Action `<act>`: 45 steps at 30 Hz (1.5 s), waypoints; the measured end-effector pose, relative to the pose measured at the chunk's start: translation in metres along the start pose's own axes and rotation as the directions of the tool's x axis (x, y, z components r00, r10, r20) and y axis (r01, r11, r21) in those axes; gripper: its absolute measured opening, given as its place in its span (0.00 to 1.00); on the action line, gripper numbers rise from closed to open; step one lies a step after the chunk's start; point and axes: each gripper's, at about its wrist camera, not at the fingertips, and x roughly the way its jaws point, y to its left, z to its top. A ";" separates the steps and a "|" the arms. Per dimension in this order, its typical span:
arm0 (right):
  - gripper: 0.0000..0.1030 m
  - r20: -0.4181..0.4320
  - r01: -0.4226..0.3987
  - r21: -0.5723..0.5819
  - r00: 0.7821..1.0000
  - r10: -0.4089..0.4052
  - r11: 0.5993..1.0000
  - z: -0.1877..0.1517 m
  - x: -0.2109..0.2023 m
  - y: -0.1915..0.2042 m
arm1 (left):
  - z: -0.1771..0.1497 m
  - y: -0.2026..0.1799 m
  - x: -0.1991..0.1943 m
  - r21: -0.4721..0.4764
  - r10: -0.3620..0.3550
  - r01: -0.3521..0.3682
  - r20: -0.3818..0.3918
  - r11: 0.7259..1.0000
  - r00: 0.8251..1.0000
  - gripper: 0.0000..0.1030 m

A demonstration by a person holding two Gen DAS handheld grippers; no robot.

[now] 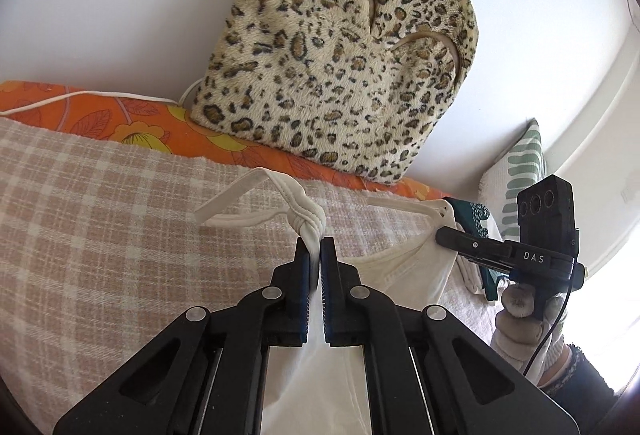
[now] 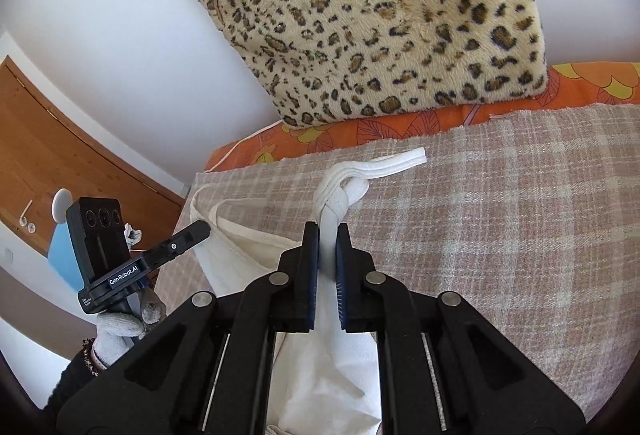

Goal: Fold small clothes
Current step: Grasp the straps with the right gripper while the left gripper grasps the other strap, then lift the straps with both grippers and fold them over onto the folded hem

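Note:
A small white garment [image 1: 400,271] with knotted shoulder straps hangs between my two grippers above the checked bed cover. My left gripper [image 1: 316,245] is shut on its left strap just below the knot [image 1: 308,219]. The right gripper [image 2: 329,235] is shut on the other strap under its knot [image 2: 340,191]. In the left wrist view the right gripper [image 1: 444,235] appears at the right, pinching the top's far corner. The left gripper [image 2: 204,229] shows at the left of the right wrist view. The cloth sags between the two grips.
A pink and cream checked blanket [image 1: 100,215] covers the bed, over an orange flowered sheet [image 1: 132,123]. A leopard-print plush cushion [image 1: 340,67] leans on the white wall. Folded clothes and a green-patterned pillow [image 1: 520,175] lie at the right. A wooden door [image 2: 60,155] is left.

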 end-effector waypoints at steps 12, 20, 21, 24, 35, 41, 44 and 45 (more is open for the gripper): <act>0.08 0.013 -0.019 -0.073 1.000 0.020 0.997 -0.046 -0.062 0.046 | -0.036 -0.047 -0.058 0.073 -0.016 0.015 0.007 0.997 1.000 0.03; 0.08 -0.010 0.007 -0.116 1.000 -0.008 0.993 -0.082 -0.093 0.065 | -0.081 -0.066 -0.085 0.112 -0.012 0.014 -0.018 0.994 1.000 0.02; 0.08 -0.013 0.008 -0.118 1.000 -0.009 0.993 -0.087 -0.096 0.067 | -0.087 -0.068 -0.088 0.117 -0.011 0.013 -0.021 0.993 1.000 0.02; 0.08 -0.025 0.022 -0.146 0.999 -0.026 0.989 -0.105 -0.102 0.073 | -0.105 -0.073 -0.097 0.137 -0.010 0.014 -0.030 0.990 0.999 0.02; 0.07 -0.082 0.107 -0.273 0.987 -0.134 0.956 -0.184 -0.109 0.077 | -0.184 -0.065 -0.109 0.221 0.073 -0.043 -0.132 0.974 0.989 0.02; 0.05 -0.067 0.202 -0.384 0.967 -0.246 0.901 -0.214 -0.111 0.077 | -0.210 -0.069 -0.113 0.296 0.119 -0.067 -0.164 0.953 0.979 0.02; 0.04 -0.050 0.243 -0.398 0.957 -0.285 0.885 -0.220 -0.113 0.074 | -0.215 -0.073 -0.113 0.337 0.143 -0.081 -0.164 0.938 0.976 0.03; 0.04 -0.044 0.256 -0.402 0.953 -0.298 0.879 -0.222 -0.113 0.073 | -0.216 -0.073 -0.113 0.342 0.144 -0.081 -0.165 0.936 0.976 0.02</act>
